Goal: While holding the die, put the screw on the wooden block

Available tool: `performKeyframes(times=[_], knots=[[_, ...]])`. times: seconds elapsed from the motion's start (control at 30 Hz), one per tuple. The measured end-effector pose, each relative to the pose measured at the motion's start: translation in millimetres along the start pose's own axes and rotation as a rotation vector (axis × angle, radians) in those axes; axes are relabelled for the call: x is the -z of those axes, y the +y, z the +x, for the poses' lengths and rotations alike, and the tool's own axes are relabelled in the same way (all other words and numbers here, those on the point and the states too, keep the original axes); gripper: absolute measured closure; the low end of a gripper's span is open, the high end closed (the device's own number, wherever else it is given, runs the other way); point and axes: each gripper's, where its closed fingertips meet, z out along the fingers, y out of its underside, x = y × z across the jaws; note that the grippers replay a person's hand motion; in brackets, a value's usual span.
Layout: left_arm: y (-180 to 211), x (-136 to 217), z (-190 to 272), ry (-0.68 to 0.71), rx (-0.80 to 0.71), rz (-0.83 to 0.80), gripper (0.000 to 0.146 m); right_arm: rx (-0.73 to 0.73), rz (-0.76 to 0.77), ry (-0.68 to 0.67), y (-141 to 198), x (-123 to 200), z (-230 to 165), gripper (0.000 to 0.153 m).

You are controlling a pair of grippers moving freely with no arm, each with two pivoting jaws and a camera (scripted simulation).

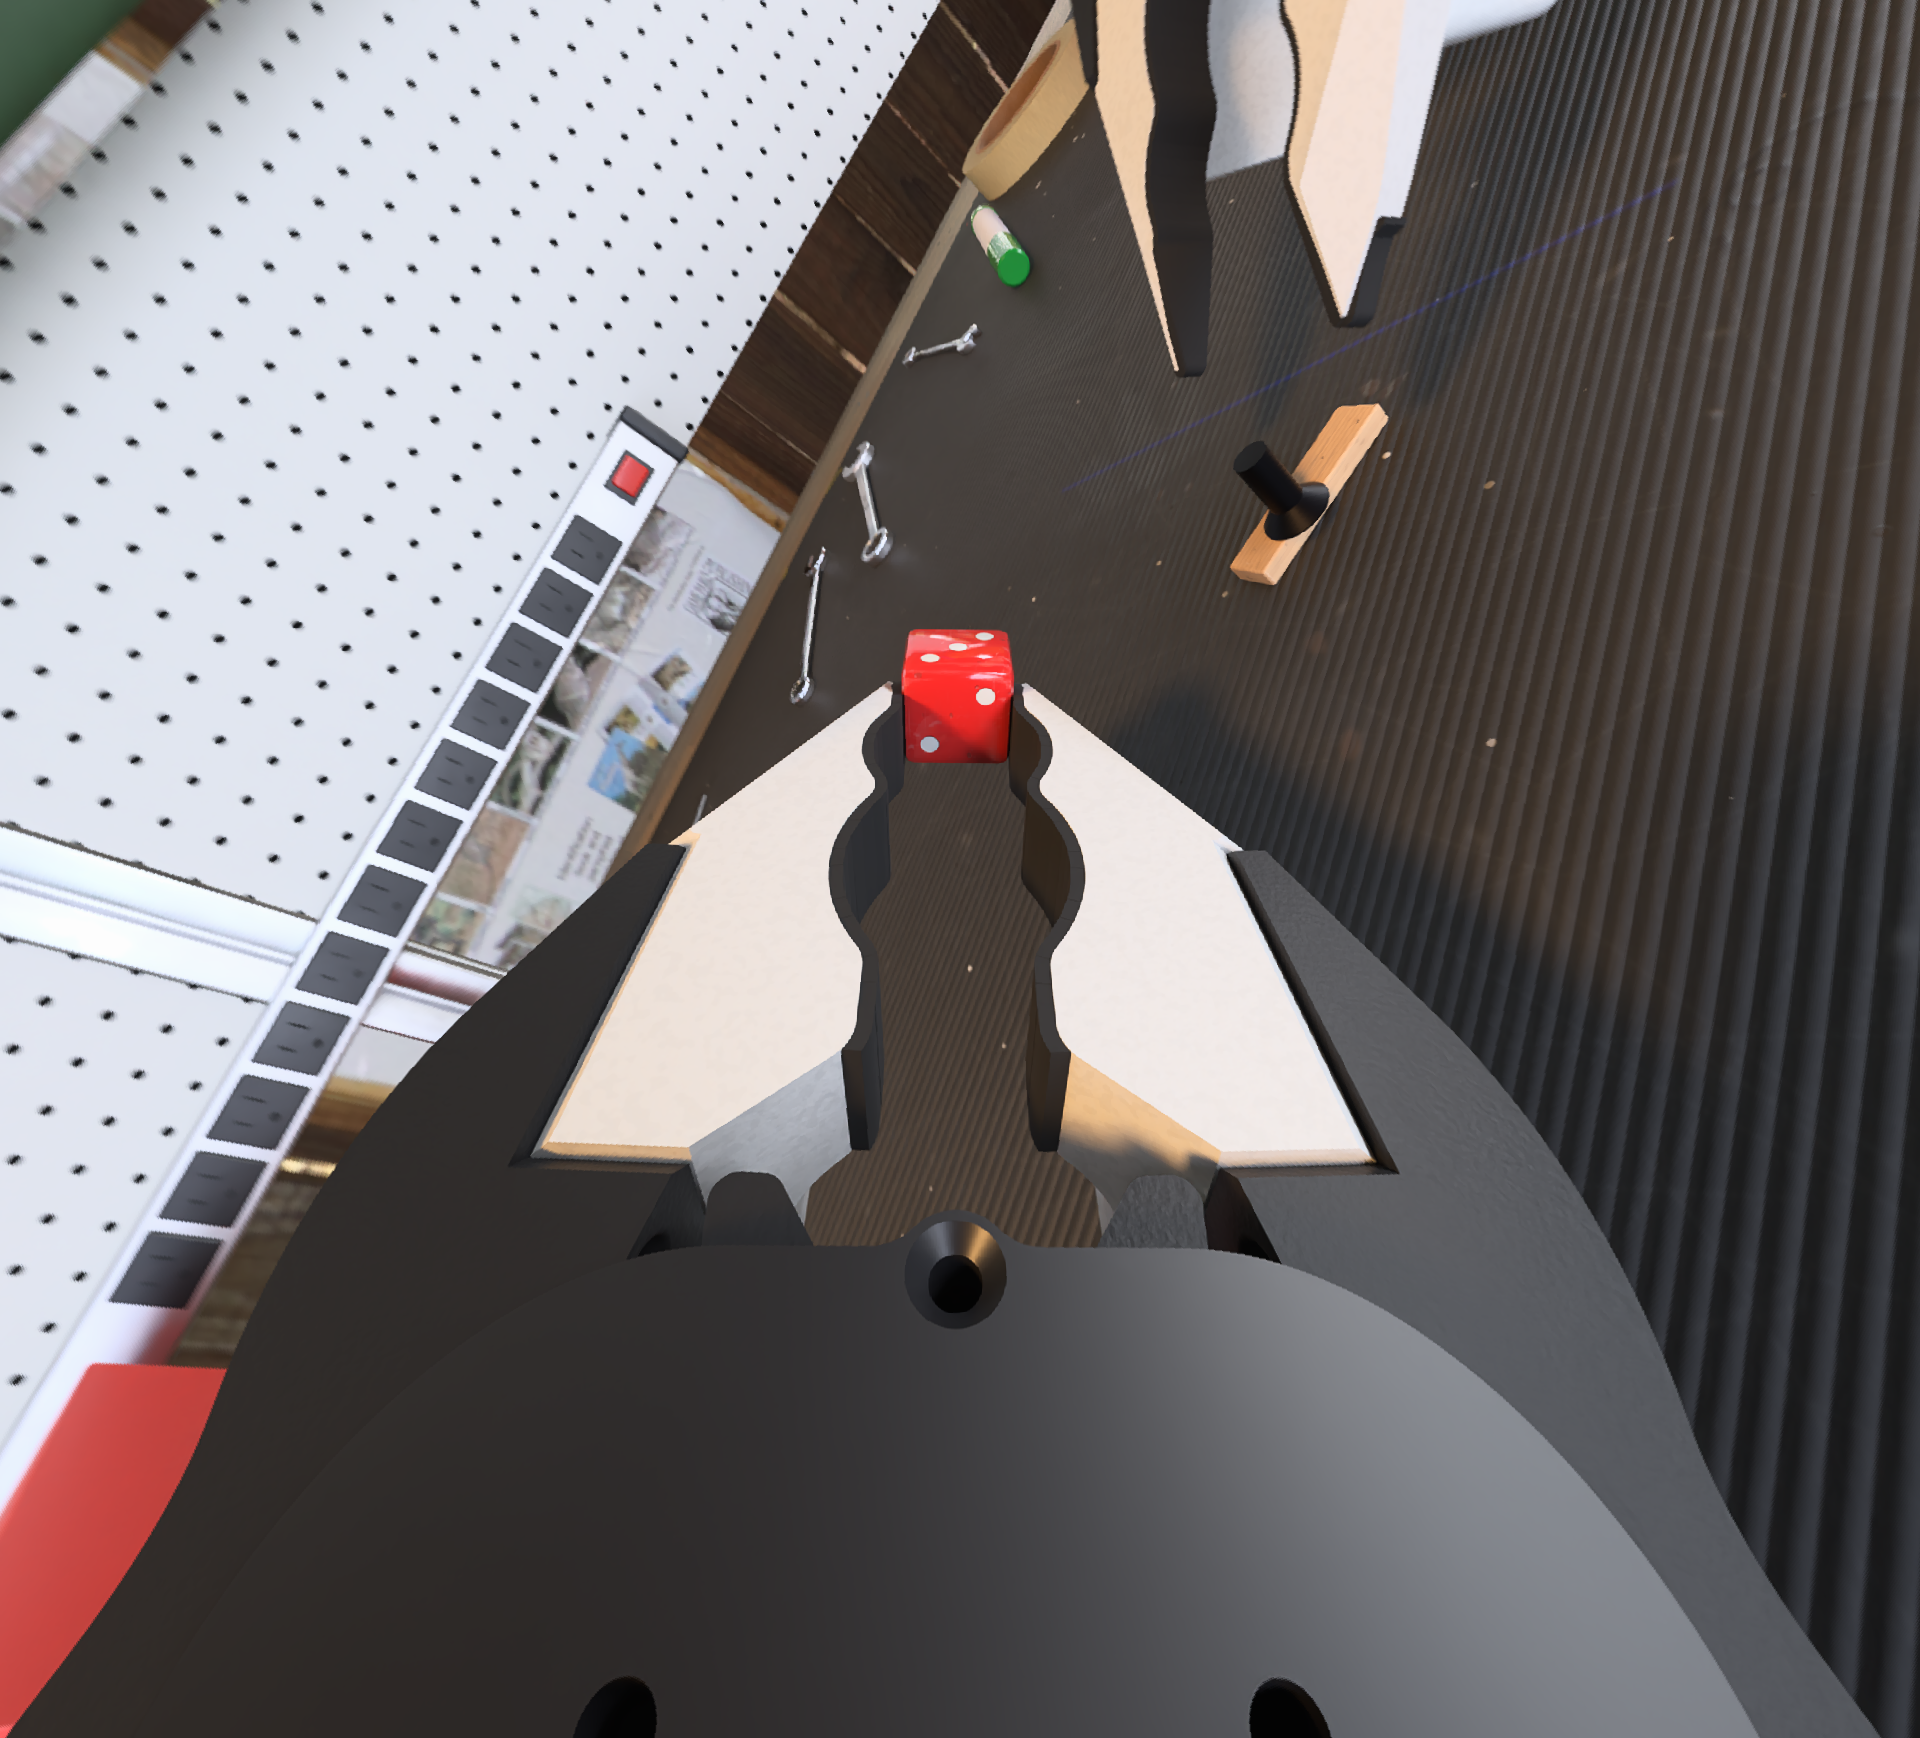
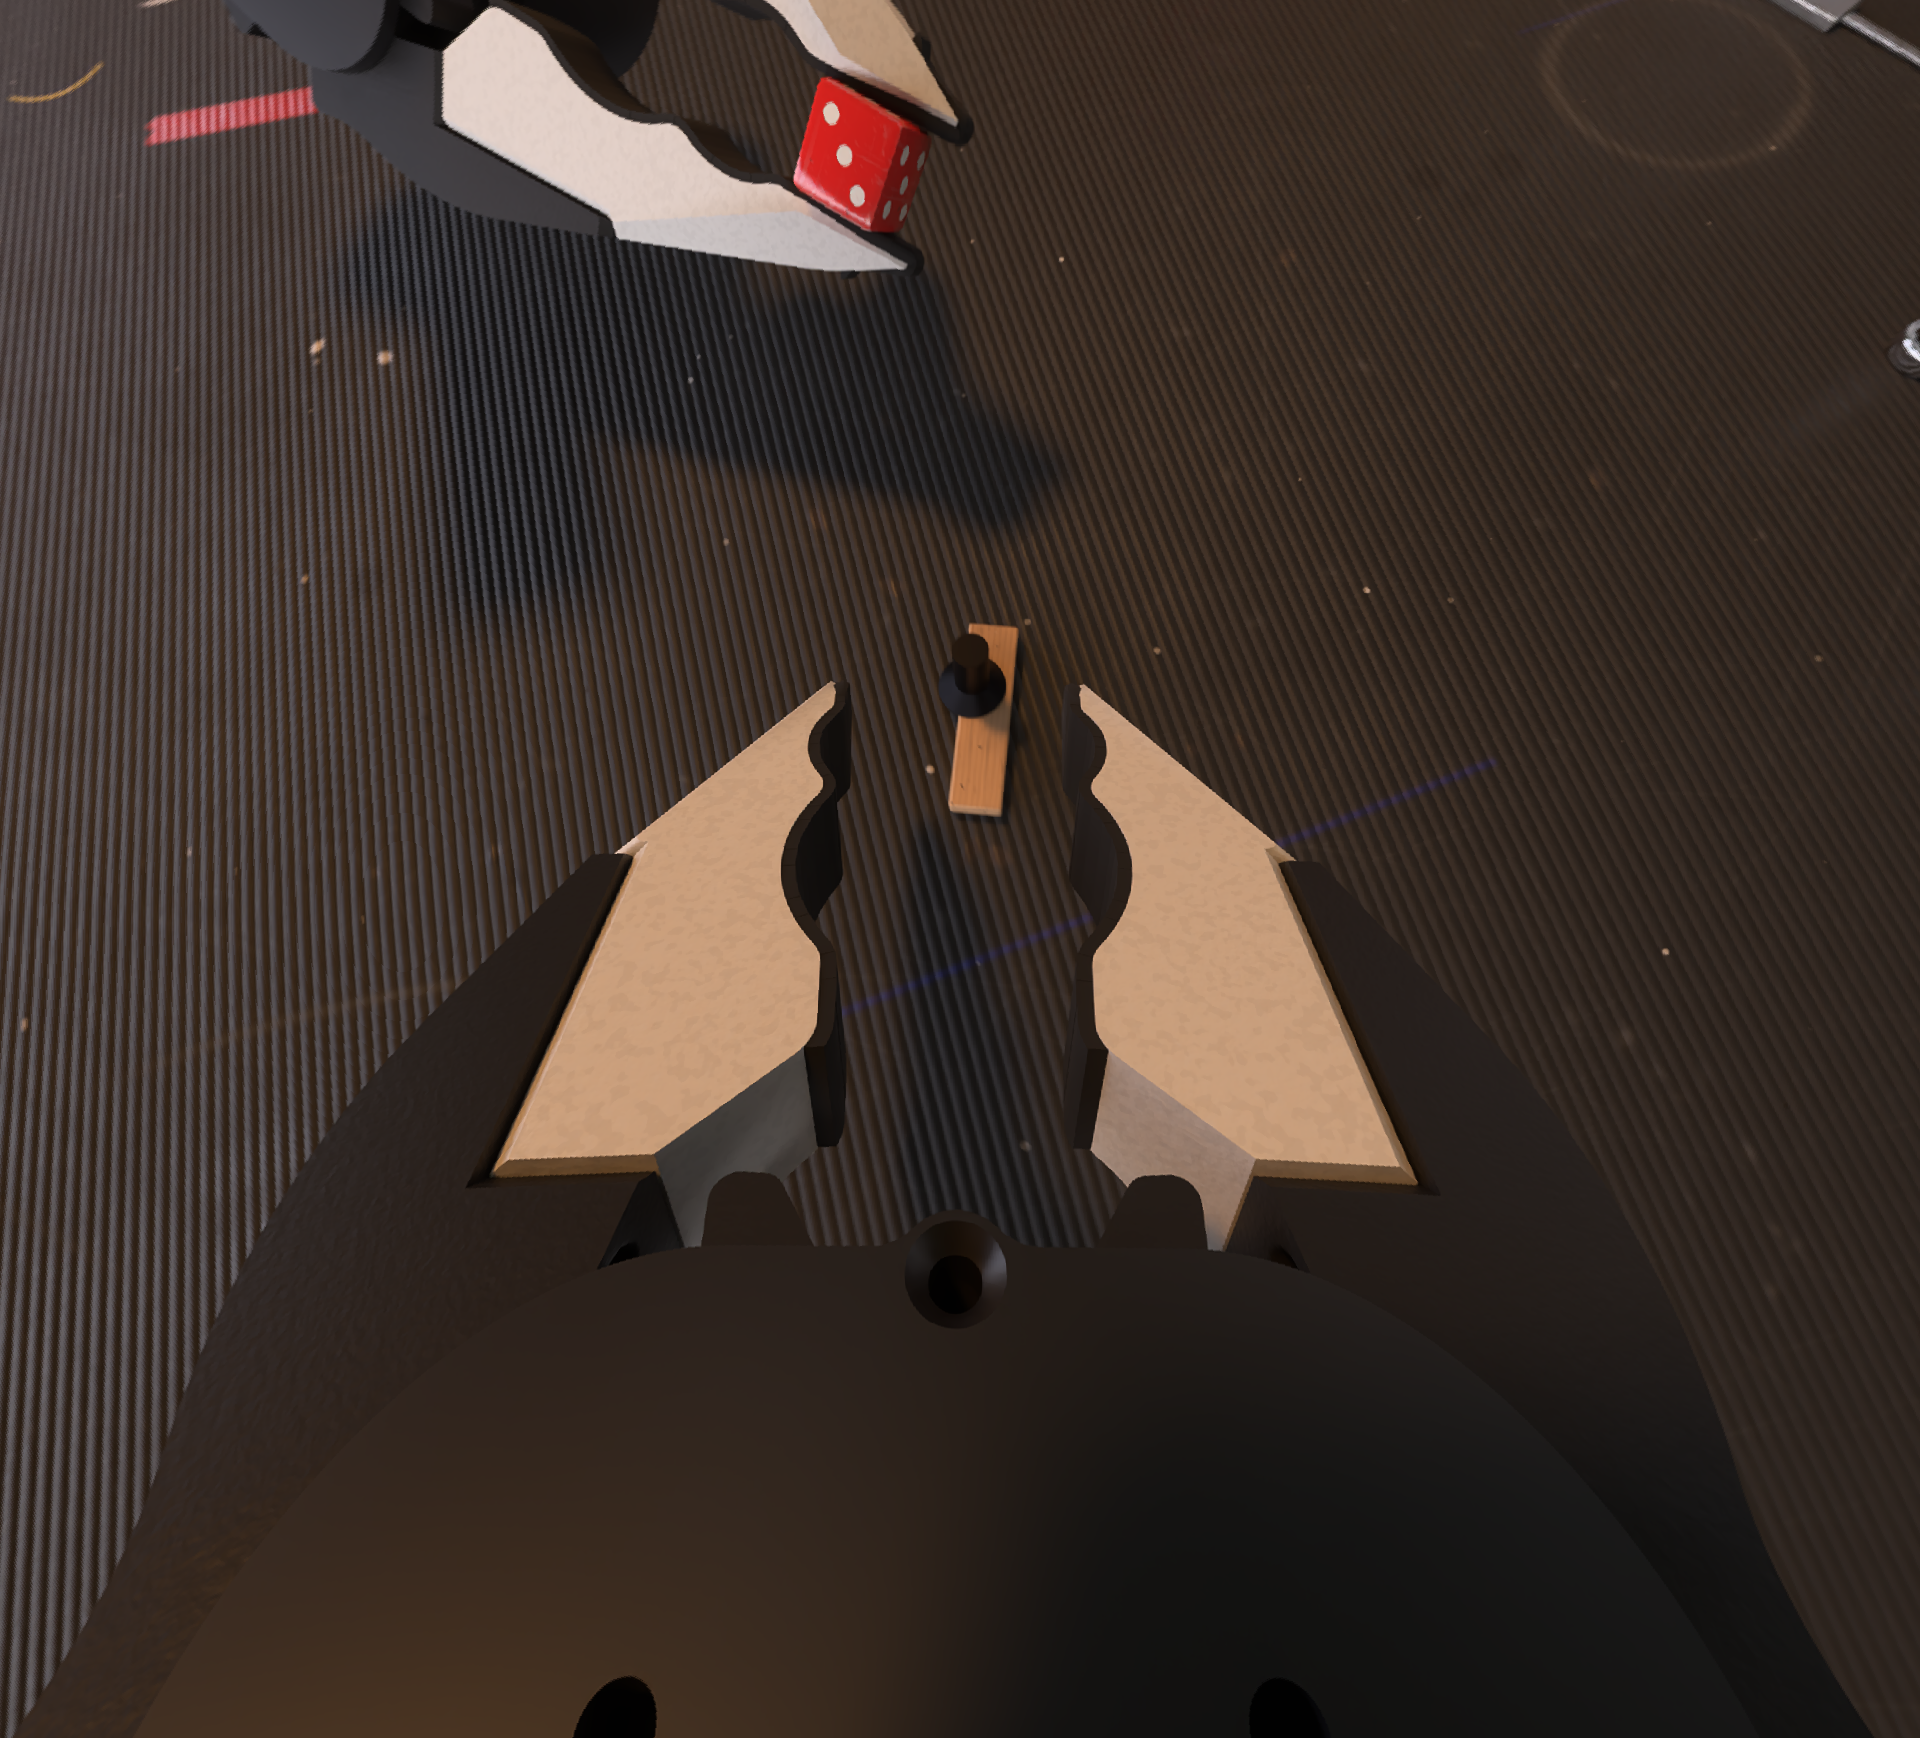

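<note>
The left tongs [image 1: 957,701] are clenched on the red die [image 1: 957,696], gripped at the tips and held above the counter [image 1: 1558,857]. The right tongs [image 2: 956,701] are released, jaws spread, with nothing between them. The black screw [image 2: 971,678] rests on the wooden block [image 2: 984,743], just ahead of the right tongs' tips (head toward the block's middle). The counter is a dark ribbed mat; small spanners [image 1: 868,504] lie left of the left tongs, below a white pegboard [image 1: 416,234].
</note>
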Motion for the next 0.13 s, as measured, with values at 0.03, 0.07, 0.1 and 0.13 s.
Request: performKeyframes(times=[0.03, 0.07, 0.1, 0.13], knots=[[-1.5, -1.2, 0.1, -0.008, -0.021, 0.005, 0.127, 0.008, -0.002, -0.021, 2.2, 1.5, 2.1, 0.112], [-2.8, -2.3, 0.5, -0.014, -0.037, 0.008, 0.127, 0.022, -0.009, -0.048, 4.7, 2.1, 3.1, 0.112], [-3.9, -3.2, 1.3, -0.013, -0.047, 0.014, 0.127, 0.041, -0.013, -0.091, 6.6, 1.8, 1.8, 0.111], [-4.7, -3.9, 2.2, -0.008, -0.051, 0.02, 0.127, 0.062, -0.011, -0.143, 7.5, 1.2, -0.4, 0.109]])
